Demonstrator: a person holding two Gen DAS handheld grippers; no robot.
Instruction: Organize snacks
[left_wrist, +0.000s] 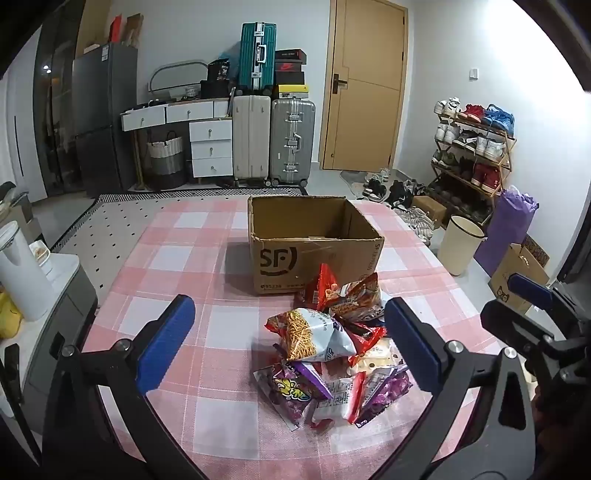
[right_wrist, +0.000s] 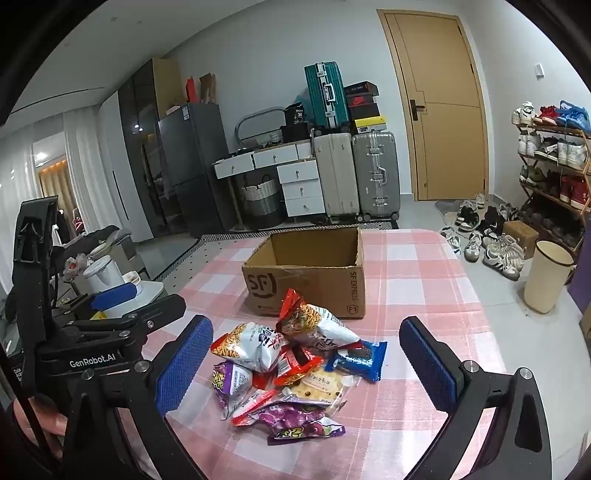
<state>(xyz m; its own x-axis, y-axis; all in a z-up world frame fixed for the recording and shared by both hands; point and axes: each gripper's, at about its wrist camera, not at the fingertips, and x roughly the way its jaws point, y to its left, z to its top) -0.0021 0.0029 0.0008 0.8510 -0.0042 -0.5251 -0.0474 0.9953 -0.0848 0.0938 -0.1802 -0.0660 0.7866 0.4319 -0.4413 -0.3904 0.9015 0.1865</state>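
Note:
A heap of snack packets (left_wrist: 332, 354) lies on the pink checked tablecloth (left_wrist: 192, 258), just in front of an open cardboard box (left_wrist: 314, 243) marked SF that looks empty. My left gripper (left_wrist: 291, 339) hovers over the near side of the heap, open, with nothing between its blue pads. From the right wrist view the same heap (right_wrist: 288, 365) sits below my right gripper (right_wrist: 310, 365), which is also open and empty. The box (right_wrist: 306, 280) stands behind the heap. The left gripper's body (right_wrist: 107, 332) shows at the left, a hand beneath it.
A white jar (left_wrist: 18, 273) stands on a grey side unit left of the table. On the floor to the right are a cream bin (right_wrist: 546, 277), a shoe rack (right_wrist: 554, 166) and scattered shoes. Suitcases (left_wrist: 273, 140), drawers and a door stand behind.

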